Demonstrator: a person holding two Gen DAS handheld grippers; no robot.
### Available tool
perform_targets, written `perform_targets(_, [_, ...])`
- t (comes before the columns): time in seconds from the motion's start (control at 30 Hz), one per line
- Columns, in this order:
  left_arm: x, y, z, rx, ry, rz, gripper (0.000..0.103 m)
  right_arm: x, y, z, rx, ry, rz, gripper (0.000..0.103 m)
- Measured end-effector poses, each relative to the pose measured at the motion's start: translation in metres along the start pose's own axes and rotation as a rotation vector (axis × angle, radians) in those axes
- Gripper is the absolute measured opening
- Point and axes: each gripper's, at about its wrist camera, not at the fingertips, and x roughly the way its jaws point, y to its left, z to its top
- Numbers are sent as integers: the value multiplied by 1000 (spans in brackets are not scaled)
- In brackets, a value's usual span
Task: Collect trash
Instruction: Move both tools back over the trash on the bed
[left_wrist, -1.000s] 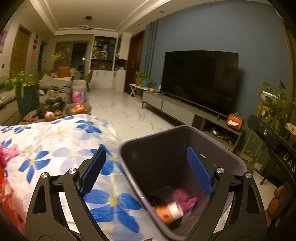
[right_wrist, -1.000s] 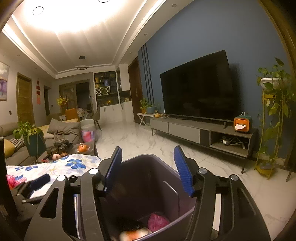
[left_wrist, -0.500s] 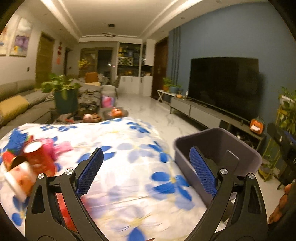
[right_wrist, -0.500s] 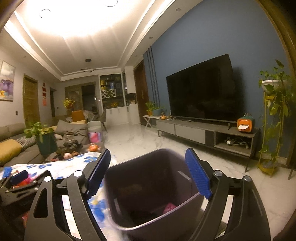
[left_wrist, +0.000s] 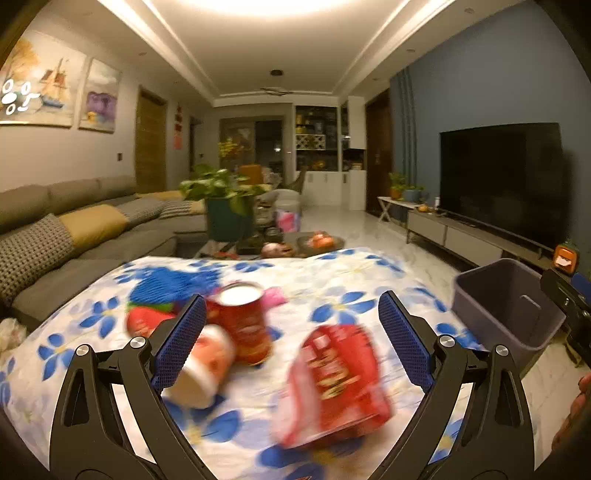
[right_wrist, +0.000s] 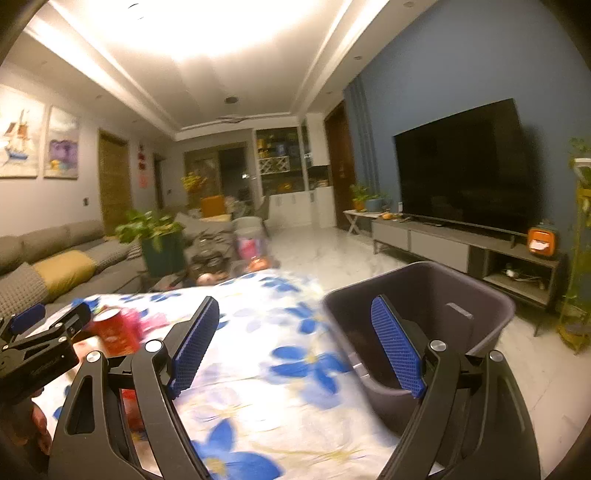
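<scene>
Your left gripper (left_wrist: 291, 339), jaws wide apart & empty, hangs over the red snack bag (left_wrist: 332, 384) w/ the upright red can (left_wrist: 242, 321) just beyond, lined up to grab trash; right gripper (right_wrist: 295, 350), also spread & empty, waits beside the bin (right_wrist: 436, 295) by the table edge.

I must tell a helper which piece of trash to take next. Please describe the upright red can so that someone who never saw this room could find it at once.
Start at the table with the white cloth printed with blue flowers, beside the grey bin. Red trash lies in a cluster on it, in front of something blue. The can is the only piece standing upright, with a pale round top; a white cup lies tipped against it and a flat red packet lies to its right.
</scene>
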Motion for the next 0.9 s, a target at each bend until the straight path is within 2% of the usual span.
perform_targets(0.33, [-11,67,-35,-31,5,75,93,8,78,-29,-69,79,116,82])
perform_targets(0.63, [-6,117,-48,-75,32,112,93,28,129,-53,-93,141,152,82])
perform_targets(0.83, [1,128,-52,-96,51,91,92,43,145,-64,-114,194,160,70])
perform_targets(0.9, [6,127,-54,-92,60,78,93,45,145,-66,-118,204,161,60])
